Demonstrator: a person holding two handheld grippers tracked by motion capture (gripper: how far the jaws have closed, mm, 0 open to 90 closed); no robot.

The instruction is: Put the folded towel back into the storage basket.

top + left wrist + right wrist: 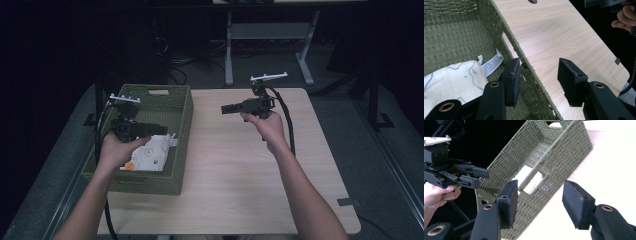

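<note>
Left claw (161,129) gapes empty above the patterned cloth (150,152) in the woven basket (181,150); right claw (226,108) released, empty, over the worktop (235,165).

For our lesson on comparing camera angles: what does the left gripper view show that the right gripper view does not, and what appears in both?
Left gripper view alone: the white printed cloth with its grey label lying inside the basket, seen from above, and a small grey tab near the table's far edge. Right gripper view alone: the basket's outer side wall with its handle cut-out, and the left gripper, open, held in a hand. Both share the green woven basket, the light wooden table and a pair of open black jaws with nothing between them.
</note>
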